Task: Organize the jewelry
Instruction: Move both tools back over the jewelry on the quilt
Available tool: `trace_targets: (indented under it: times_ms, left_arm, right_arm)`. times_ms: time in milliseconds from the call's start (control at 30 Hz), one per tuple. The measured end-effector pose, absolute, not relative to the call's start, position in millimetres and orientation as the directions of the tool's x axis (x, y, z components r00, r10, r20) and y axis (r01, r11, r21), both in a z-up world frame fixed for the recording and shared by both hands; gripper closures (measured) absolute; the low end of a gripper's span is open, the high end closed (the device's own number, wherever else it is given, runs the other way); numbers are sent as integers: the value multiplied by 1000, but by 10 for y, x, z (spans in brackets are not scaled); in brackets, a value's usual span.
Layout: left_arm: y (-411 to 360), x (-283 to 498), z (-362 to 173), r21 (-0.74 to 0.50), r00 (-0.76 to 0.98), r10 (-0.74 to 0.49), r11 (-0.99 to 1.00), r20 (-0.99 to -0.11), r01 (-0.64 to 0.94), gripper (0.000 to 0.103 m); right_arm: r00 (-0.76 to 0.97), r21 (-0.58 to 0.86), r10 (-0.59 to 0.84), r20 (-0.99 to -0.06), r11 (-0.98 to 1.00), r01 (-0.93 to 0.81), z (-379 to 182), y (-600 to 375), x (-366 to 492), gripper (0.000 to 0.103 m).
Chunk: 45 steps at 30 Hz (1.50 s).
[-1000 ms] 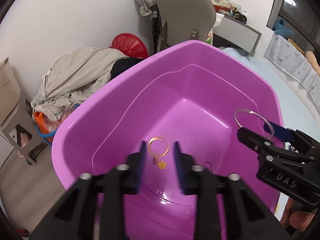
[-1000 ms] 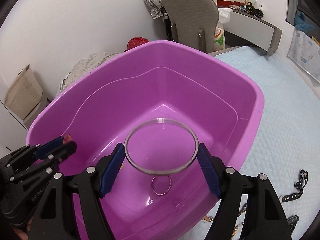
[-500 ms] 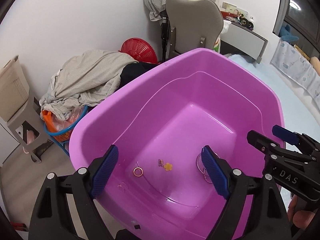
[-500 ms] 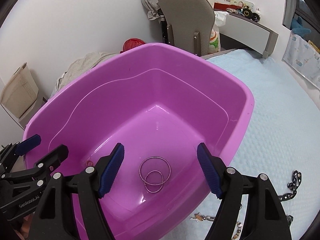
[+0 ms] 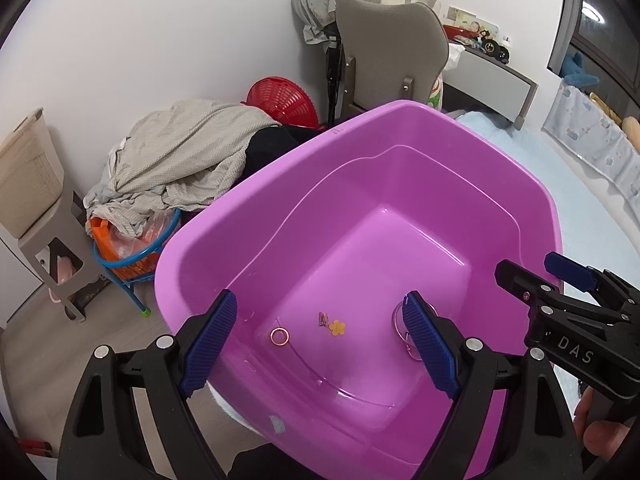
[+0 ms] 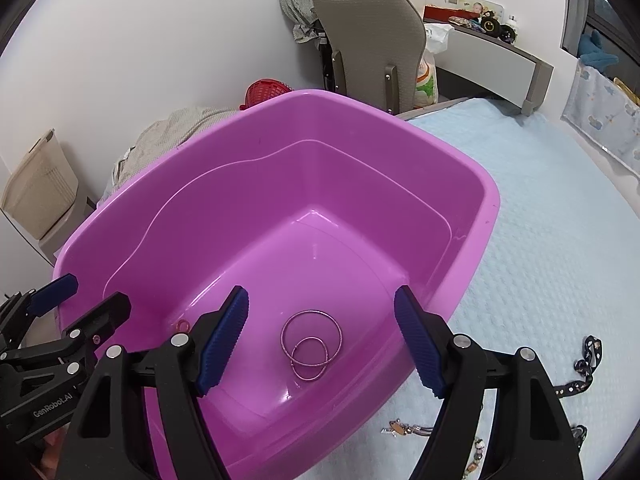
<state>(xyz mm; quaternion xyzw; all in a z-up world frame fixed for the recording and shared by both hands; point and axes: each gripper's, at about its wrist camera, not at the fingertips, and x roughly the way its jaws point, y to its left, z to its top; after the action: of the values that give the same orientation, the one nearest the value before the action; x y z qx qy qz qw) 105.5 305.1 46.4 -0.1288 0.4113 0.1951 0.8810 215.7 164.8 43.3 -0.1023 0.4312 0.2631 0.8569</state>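
Observation:
A purple tub [image 5: 440, 152] holds a small gold ring [image 5: 280, 336], a yellow flower charm [image 5: 338, 327] and silver hoops [image 5: 396, 316], half hidden by a finger. My left gripper [image 5: 320, 302] hangs open over the tub with nothing between its blue pads. The right wrist view shows a large silver bangle [image 6: 338, 330] lying across a smaller hoop [image 6: 298, 364] on the tub [image 6: 360, 184] floor. My right gripper [image 6: 320, 296] stands open above them, holding nothing. Each gripper shows in the other's view: right gripper [image 5: 560, 284], left gripper [image 6: 86, 300].
The tub sits on a pale blue bed cover [image 6: 540, 240]. A black chain [image 6: 588, 364], a keyring charm [image 6: 400, 430] and beads [image 6: 476, 456] lie there near the tub's right side. Beyond are a clothes pile [image 5: 180, 152], a red basket [image 5: 280, 96] and a grey chair [image 5: 392, 40].
The left gripper opened and let the gold ring fall into the tub. The right gripper let go of the large silver bangle, which now lies on the smaller hoop.

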Motion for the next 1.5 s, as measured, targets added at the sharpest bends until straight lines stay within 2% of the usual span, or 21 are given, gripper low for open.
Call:
trace_targets:
  times_ms: [800, 1200, 1500]
  left_arm:
    - [2697, 610, 757, -50, 626, 258, 901, -736, -430, 20]
    - [2325, 394, 705, -48, 626, 202, 932, -753, -358, 20]
    - [1952, 244, 763, -56, 656, 140, 962, -742, -268, 20]
  right_arm:
    - [537, 83, 384, -751, 862, -500, 629, 1068, 1645, 30]
    - [531, 156, 397, -749, 884, -441, 478, 499, 1327, 30]
    - [567, 216, 365, -739, 925, -313, 333, -221, 1038, 30]
